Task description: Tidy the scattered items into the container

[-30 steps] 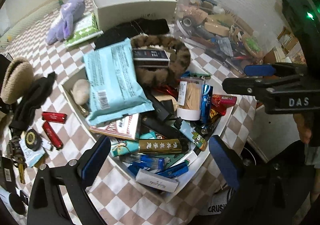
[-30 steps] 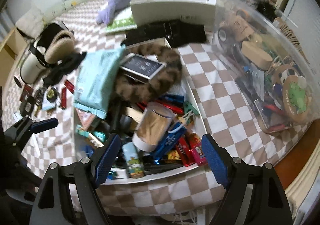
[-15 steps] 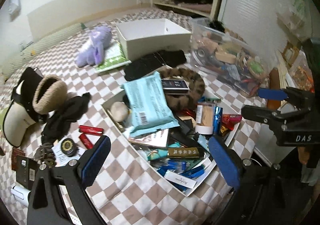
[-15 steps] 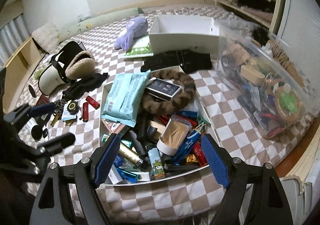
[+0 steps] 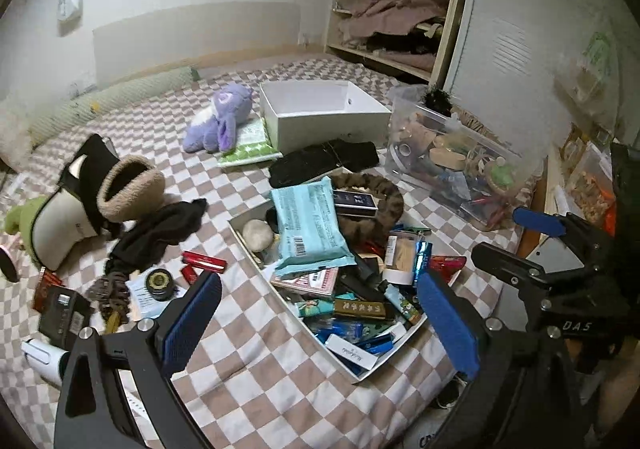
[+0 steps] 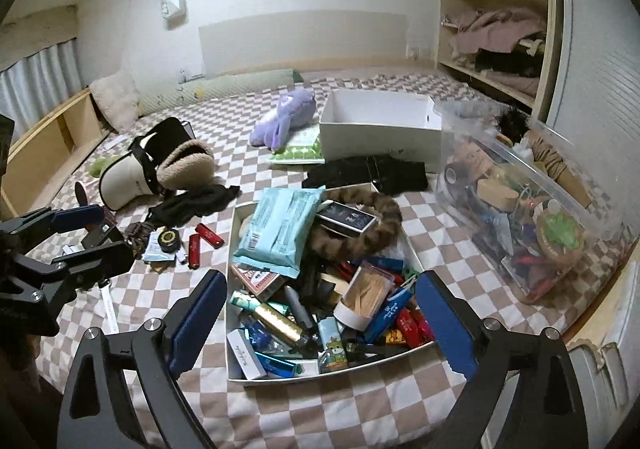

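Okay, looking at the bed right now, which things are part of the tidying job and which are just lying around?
Job:
white tray, already heaped
red lighters loose on the bedspread
round black tin
both grippers open: left gripper, right gripper

Lying about:
purple plush
empty white box
clear bin
fleece-lined cap

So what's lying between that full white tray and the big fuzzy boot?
In both wrist views: a crumpled black cloth and two red lighters, on checkered bedding between the tray and the boot.

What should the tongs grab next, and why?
Probably the left tongs should reach for the red lighters: both tongs are open and empty, and the lighters lie loose on the checkered cover, just outside the full white tray.
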`<state>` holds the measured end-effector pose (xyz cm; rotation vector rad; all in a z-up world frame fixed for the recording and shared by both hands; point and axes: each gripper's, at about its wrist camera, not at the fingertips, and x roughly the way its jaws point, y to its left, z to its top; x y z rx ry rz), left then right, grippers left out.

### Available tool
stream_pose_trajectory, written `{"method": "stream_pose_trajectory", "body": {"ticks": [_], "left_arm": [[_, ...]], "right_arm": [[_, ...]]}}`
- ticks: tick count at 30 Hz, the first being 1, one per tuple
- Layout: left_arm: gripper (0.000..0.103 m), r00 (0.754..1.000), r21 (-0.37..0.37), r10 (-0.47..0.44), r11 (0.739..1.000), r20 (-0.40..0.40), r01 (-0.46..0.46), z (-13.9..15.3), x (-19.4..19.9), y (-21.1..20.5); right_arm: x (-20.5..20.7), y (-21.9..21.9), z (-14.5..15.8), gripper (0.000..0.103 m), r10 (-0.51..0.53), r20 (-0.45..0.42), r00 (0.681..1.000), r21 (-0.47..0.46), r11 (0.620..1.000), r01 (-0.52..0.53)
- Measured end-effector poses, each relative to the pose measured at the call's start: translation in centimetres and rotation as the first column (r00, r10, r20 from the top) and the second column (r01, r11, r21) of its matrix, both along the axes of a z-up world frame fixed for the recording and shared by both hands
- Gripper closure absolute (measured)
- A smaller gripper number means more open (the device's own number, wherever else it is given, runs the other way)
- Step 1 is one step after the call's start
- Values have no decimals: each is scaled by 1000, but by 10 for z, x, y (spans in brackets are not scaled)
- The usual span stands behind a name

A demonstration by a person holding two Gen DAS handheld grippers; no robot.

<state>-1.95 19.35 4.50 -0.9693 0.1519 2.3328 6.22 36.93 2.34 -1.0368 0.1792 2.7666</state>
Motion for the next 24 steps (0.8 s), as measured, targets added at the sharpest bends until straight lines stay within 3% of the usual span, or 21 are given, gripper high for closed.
{"method": "stream_pose_trajectory", "body": {"ticks": [8, 10, 24], "left_arm": [[0, 995, -24, 26, 999, -94, -29, 5, 28, -11], [0, 994, -21, 32, 999, -102, -34, 5, 33, -13], [0, 987, 22, 120, 993, -103, -118, 0, 51, -35]], "right_arm": [[15, -15, 1, 4, 4, -61, 998, 55, 999, -1], [19, -18, 1, 0, 0, -78, 997, 69, 998, 6], [45, -27, 2, 0, -19, -180, 984, 104, 994, 38]]}}
